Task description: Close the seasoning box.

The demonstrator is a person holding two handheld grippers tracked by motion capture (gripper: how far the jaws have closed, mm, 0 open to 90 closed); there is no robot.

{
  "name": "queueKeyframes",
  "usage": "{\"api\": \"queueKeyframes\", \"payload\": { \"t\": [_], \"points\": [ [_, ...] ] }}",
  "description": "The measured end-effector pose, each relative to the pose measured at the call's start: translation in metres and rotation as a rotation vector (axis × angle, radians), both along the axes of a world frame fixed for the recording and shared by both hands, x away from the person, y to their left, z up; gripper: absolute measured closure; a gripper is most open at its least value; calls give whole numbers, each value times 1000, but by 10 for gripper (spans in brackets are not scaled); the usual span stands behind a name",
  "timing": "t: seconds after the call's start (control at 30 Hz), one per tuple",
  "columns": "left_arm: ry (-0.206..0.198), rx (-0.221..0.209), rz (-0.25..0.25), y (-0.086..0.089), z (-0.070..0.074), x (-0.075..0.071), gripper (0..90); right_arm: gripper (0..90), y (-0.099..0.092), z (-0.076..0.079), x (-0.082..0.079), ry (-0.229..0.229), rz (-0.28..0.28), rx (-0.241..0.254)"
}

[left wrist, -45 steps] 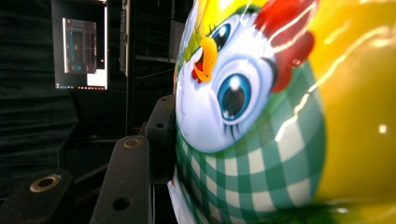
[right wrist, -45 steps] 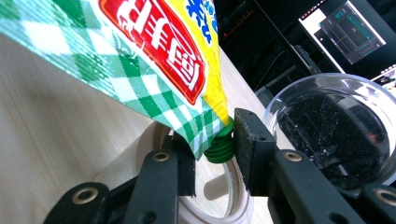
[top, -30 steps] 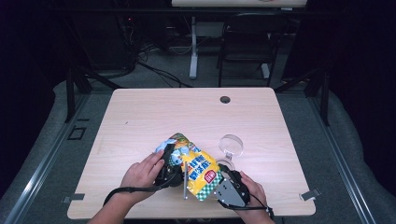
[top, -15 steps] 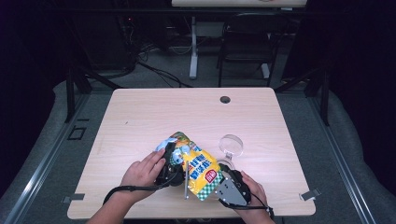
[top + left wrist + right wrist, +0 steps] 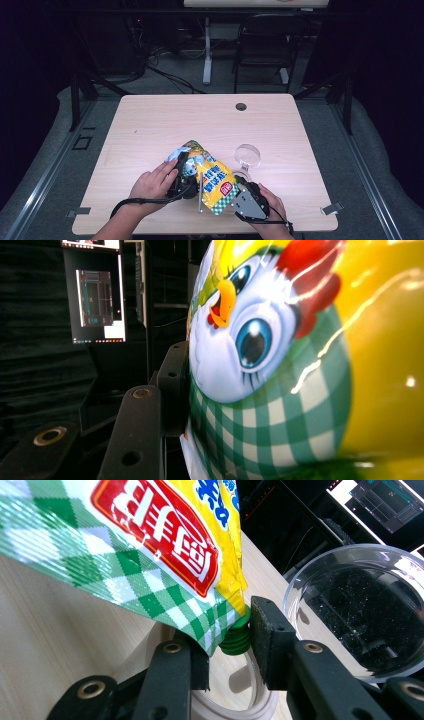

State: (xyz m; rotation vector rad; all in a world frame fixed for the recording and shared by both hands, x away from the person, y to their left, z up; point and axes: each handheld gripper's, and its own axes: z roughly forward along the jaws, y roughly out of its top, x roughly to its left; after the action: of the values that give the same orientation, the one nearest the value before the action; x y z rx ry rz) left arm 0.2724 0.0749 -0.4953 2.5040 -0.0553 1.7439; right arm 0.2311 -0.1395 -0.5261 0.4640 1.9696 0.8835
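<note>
Here, near the table's (image 5: 150, 120) front edge, we hold the yellow pouch (image 5: 212, 172) between both hands, our left gripper (image 5: 181, 172) pinching its printed upper end and our right gripper (image 5: 240, 189), knuckles up, clamped on its green cap (image 5: 237, 635) beside the clear bowl (image 5: 248, 154).

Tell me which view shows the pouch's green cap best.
The right gripper view: the green cap sits close up between the right gripper jaws, at the pouch corner. The high view is too distant to show the cap; the left gripper view has the pouch's printed face.
</note>
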Motion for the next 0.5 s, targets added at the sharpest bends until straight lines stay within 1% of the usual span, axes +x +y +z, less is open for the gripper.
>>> {"api": "queueKeyframes", "payload": {
  "t": [0.3,0.37,0.5],
  "points": [
    [-5,15,0,-1,1,0,576,706,-1,0,0,6,2,18],
    [-17,18,-9,-1,1,0,576,706,-1,0,1,9,1,18],
    [-18,19,-8,-1,1,0,576,706,-1,0,0,12,2,17]
  ]
}}
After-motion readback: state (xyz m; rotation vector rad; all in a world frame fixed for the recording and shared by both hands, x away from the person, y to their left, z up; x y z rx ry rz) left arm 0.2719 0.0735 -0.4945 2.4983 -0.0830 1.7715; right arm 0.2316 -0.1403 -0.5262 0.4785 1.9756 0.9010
